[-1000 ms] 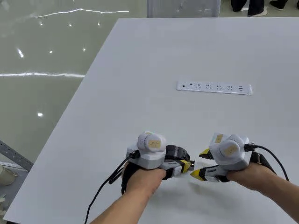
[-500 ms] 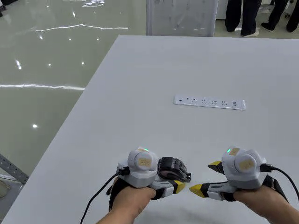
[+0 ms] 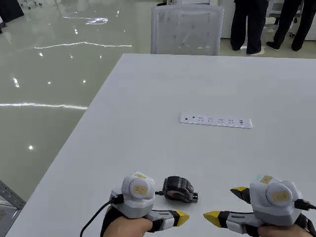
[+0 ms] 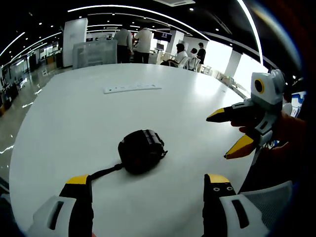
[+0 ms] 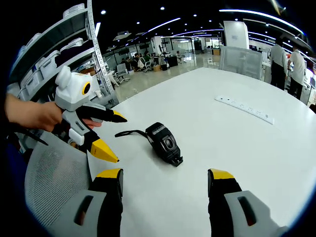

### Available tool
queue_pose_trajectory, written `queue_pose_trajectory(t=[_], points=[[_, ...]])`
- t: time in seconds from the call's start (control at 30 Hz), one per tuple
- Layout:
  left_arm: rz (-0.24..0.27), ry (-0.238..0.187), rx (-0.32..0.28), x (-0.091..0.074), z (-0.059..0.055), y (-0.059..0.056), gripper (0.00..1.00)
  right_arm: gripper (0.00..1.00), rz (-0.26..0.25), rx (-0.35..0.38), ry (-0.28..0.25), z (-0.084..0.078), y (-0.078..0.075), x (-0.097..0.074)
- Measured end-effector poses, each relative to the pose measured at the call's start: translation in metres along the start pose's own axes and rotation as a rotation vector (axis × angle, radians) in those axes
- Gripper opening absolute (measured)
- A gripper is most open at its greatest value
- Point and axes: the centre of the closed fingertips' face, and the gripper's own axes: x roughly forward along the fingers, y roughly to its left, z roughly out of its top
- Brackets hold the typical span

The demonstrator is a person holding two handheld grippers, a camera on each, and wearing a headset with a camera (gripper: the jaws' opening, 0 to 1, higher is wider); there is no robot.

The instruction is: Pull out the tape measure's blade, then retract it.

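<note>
Tape measure (image 3: pixel 178 189): black, blade retracted, lying on white table (image 3: pixel 197 89).

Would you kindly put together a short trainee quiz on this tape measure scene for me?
1. True or false: the left gripper is clamped on the tape measure.
2. What lies farther back on the table? A) a power strip B) a mug C) pliers
3. Fill in: the jaws of the right gripper stand ____.
Key: 1 false, the tape measure lies free on the table; 2 A; 3 open.
</note>
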Motion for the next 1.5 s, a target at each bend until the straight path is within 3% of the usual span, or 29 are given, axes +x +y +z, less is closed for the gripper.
queue_pose_trajectory(t=[0.13,0.63,1.2,1.5], points=[[-0.012,-0.006,0.012,-0.010,-0.001,-0.003,0.90,0.71,0.017,0.034,-0.022,0.003,0.008,-0.008],[-0.018,-0.021,0.046,-0.049,-0.006,-0.003,0.97,0.78,-0.015,0.045,-0.075,0.017,0.022,-0.051],[0.003,-0.042,0.074,-0.096,-0.010,0.003,1.00,0.84,-0.072,0.048,-0.077,0.007,0.022,-0.101],[0.022,-0.064,0.055,-0.118,-0.010,0.005,1.00,0.89,-0.090,0.053,-0.075,0.006,0.024,-0.127]])
